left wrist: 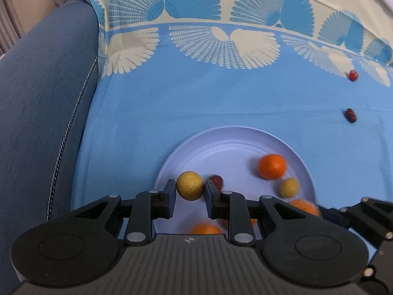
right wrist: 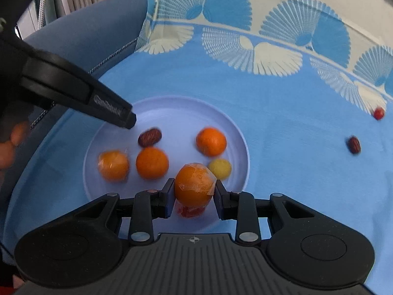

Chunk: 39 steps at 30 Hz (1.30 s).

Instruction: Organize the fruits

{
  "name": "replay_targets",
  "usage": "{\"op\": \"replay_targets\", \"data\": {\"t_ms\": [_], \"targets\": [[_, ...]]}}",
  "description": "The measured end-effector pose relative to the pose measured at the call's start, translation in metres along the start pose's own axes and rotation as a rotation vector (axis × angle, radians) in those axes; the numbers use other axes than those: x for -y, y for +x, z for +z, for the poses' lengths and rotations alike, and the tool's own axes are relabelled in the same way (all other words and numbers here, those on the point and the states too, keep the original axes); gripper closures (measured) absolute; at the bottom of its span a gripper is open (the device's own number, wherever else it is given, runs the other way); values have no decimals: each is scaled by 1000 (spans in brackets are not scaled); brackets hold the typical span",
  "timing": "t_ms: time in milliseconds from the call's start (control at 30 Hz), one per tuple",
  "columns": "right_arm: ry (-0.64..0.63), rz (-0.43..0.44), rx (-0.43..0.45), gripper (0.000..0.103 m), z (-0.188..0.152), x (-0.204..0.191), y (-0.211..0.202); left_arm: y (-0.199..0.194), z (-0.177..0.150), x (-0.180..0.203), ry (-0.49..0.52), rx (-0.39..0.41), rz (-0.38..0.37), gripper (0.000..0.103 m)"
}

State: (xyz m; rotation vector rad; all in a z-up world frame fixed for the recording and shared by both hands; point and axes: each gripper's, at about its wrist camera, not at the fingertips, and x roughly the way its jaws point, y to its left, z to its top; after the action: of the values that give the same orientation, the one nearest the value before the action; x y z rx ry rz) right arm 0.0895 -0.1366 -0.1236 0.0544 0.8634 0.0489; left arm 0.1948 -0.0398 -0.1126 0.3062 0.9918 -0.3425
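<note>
Two grippers hang over the pale plate [right wrist: 235, 132], each clamped on fruit to add: the left gripper [left wrist: 190, 190] pinches a yellow ball [left wrist: 189, 185], the right gripper [right wrist: 194, 193] a wrapped orange [right wrist: 194, 184]. Two dates [right wrist: 353, 144] and a red berry [right wrist: 378, 113] wait apart on the blue patterned cloth [right wrist: 282, 98], beside a blue sofa arm [left wrist: 41, 93].

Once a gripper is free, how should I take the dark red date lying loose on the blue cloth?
Grip the dark red date across its narrow middle, coming from above. It lies flat, elongated, well clear of the plate and the small red fruit, so both fingers have room.
</note>
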Motion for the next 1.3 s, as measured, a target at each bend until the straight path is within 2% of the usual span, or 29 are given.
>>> {"op": "replay_targets", "data": {"t_ms": [67, 100, 133, 200, 233, 333, 467, 567, 633, 700, 833, 933, 1000, 1300], "targets": [[-9, 7, 2, 67, 7, 1, 7, 7, 5, -1, 14, -4, 7, 56], [-4, 11, -3, 57, 10, 2, 10, 7, 7, -1, 18, -7, 1, 26], [3, 6, -14, 38, 13, 4, 11, 5, 8, -1, 13, 0, 6, 7], [26, 9, -3, 19, 15, 8, 1, -12, 7, -2, 9, 70, 15, 0], [29, 6, 14, 14, 14, 9, -8, -19, 6, -1, 18, 87, 19, 0], [25, -7, 34, 6, 5, 10, -43, -44, -1, -2, 33, 89, 33, 0], [101, 37, 38, 1, -24, 12, -100, -84, -28, -9, -31, 60, -6, 0], [203, 91, 33, 1, -46, 16, -140, -108, -51, -6, -38, 27, -12, 0], [245, 76, 43, 1, -57, 15, -162, -125, -64, -5, -36, 40, 20, 0], [225, 40, 74, 1, -64, 10, -180, -141, -74, -3, -33, 51, 33, 0], [195, 24, 143, 1, -69, 3, -209, -169, -88, 6, -29, 58, 10, 0], [197, 15, 183, 1, -74, 3, -224, -190, -97, 18, -12, 113, 43, 0], [210, 13, 204, 1, -81, 4, -233, -201, -102, 25, -4, 136, 39, 0], [192, -1, 272, 1, -93, -3, -253, -235, -113, 37, 15, 198, 22, 0]]}}
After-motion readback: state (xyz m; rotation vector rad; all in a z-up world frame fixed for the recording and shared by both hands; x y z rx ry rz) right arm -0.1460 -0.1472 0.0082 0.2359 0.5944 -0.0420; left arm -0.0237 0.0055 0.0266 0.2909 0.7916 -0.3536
